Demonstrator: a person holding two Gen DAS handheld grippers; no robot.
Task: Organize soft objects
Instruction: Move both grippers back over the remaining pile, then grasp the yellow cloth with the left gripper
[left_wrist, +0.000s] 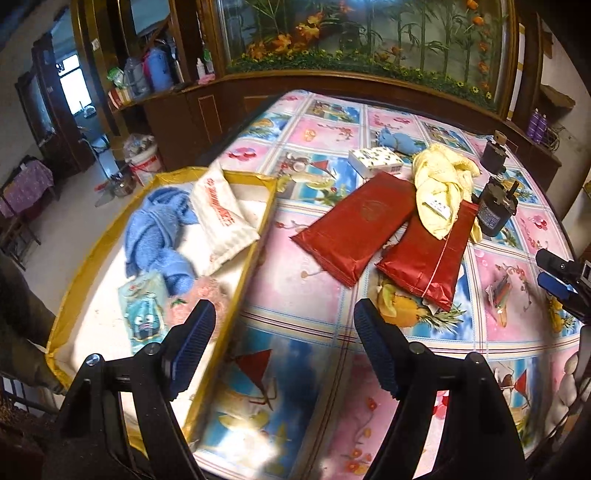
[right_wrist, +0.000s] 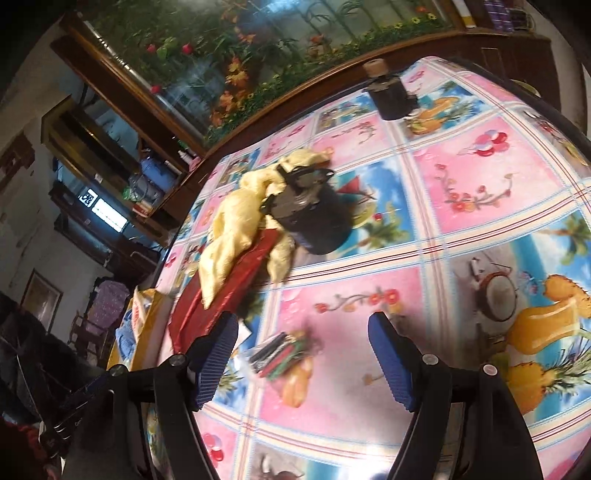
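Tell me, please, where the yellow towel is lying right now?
In the left wrist view the yellow towel lies right of centre on the table, draped over the red packets, beside a dark cylindrical motor.

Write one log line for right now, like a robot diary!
left hand-held gripper: open, empty | right hand-held gripper: open, empty | blue towel: in yellow box | yellow towel: on table, draped over red packets

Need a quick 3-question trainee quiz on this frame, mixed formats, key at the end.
1. True or false: the yellow towel is inside the yellow-rimmed box.
2. What lies directly under the yellow towel? A) blue towel B) red packets C) white patterned box
3. Fill in: both the left gripper and right gripper are ____.

Key: 1 false; 2 B; 3 open.
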